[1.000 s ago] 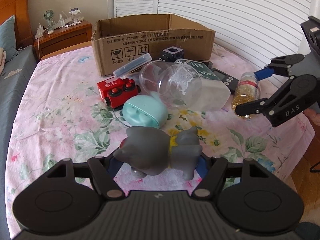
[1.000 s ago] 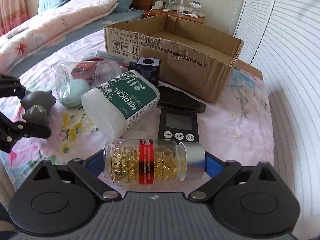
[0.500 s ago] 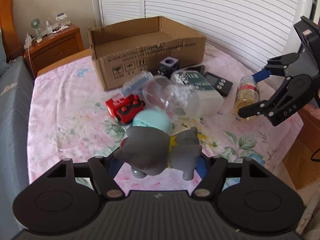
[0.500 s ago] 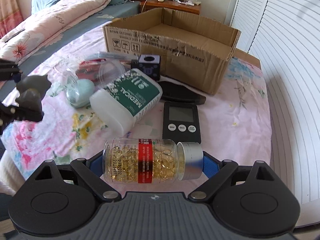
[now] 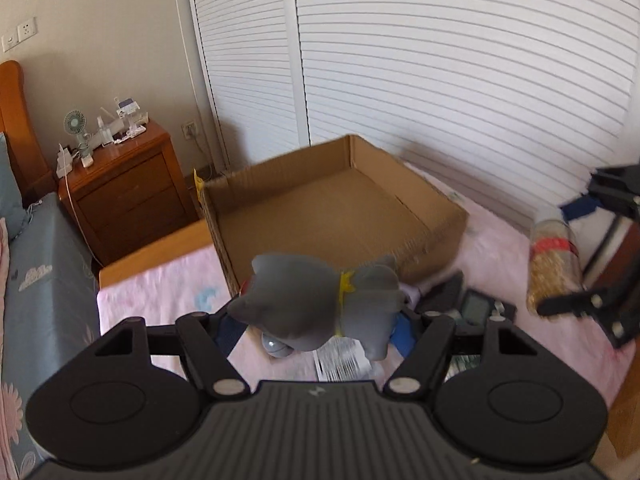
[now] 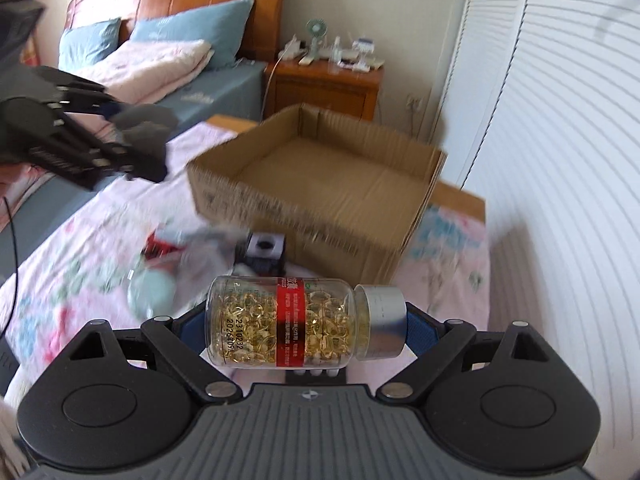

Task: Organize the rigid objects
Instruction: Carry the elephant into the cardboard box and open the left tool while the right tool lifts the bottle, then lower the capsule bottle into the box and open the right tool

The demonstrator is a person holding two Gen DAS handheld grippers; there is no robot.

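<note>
My left gripper (image 5: 316,326) is shut on a grey toy animal (image 5: 320,304) with a yellow collar, held in the air in front of the open cardboard box (image 5: 332,208). My right gripper (image 6: 308,328) is shut on a clear capsule bottle (image 6: 296,324) with gold capsules, a red label and a silver cap, lying crosswise between the pads. The box (image 6: 328,176) looks empty inside. In the left wrist view the right gripper (image 5: 576,256) and its bottle (image 5: 554,264) hang at the right. In the right wrist view the left gripper (image 6: 132,140) with the grey toy (image 6: 144,128) is at the upper left.
On the pink floral bedspread (image 6: 80,248) below lie a dark cube (image 6: 264,250), a red toy (image 6: 160,246), a teal round thing (image 6: 154,292) and a black timer (image 5: 476,306), all blurred. A wooden nightstand (image 5: 120,188) stands behind the box. White louvred doors (image 5: 440,80) line the right.
Both grippers have risen with their objects and moved toward the box, whose inside now shows from above. The items on the bedspread have dropped low and blurred in both views.
</note>
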